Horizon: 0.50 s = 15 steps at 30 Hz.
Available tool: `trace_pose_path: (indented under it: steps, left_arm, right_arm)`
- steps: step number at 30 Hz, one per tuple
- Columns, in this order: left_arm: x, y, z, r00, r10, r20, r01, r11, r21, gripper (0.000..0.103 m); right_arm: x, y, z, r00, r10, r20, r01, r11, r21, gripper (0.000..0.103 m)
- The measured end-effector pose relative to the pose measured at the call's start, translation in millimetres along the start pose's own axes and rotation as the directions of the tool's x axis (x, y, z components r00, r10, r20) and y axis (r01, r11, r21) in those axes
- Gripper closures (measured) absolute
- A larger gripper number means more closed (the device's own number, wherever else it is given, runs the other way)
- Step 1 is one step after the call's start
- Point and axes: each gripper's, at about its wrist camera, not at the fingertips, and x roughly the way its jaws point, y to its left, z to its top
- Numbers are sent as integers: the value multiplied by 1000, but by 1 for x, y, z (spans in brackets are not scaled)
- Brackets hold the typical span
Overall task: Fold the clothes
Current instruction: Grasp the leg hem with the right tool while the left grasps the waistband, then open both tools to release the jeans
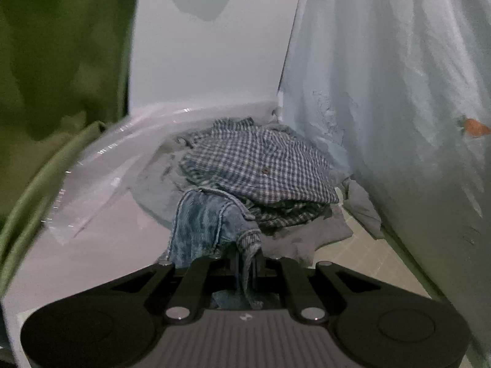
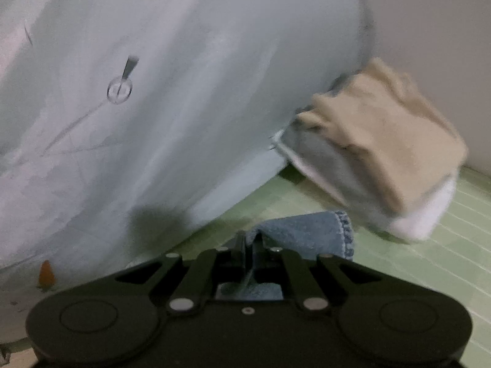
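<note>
My left gripper [image 1: 245,260] is shut on a blue denim garment [image 1: 208,220] that drapes over its fingers. Behind it lies a heap with a blue-and-white checked shirt [image 1: 260,165] on top of grey clothes [image 1: 307,233]. My right gripper [image 2: 250,245] is shut on a hemmed edge of the denim garment [image 2: 310,233], held above a green tiled surface [image 2: 429,263]. A folded stack, a beige piece [image 2: 383,141] on white and grey ones [image 2: 420,217], sits to the right in the right wrist view.
A pale blue fabric wall [image 1: 383,76] with a small orange mark [image 1: 475,127] stands at the right of the left view and fills the left of the right wrist view [image 2: 184,92]. Green cloth [image 1: 46,76] hangs at the far left. Clear plastic sheet [image 1: 101,159] lies by the heap.
</note>
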Motion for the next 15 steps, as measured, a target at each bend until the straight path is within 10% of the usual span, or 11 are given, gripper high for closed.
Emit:
trace_pose_path:
  steps: [3, 5, 8, 10, 15]
  left_arm:
    - [33, -25, 2, 999, 40, -34, -39, 999, 26, 87]
    - [56, -41, 1, 993, 87, -84, -82, 994, 68, 68]
    - [62, -47, -9, 990, 107, -95, -96, 989, 114, 18]
    - [58, -48, -18, 992, 103, -79, -90, 985, 147, 14]
    - [47, -57, -41, 990, 76, -120, -49, 975, 218, 14]
  right_arm:
    - [49, 35, 8, 999, 17, -51, -21, 997, -81, 98]
    - [80, 54, 4, 996, -12, -86, -3, 985, -172, 71]
    - [93, 42, -9, 991, -85, -107, 70, 987, -142, 48]
    - [90, 19, -21, 984, -117, -134, 108, 992, -71, 31]
    - [82, -37, -65, 947, -224, -231, 238, 970, 38, 28]
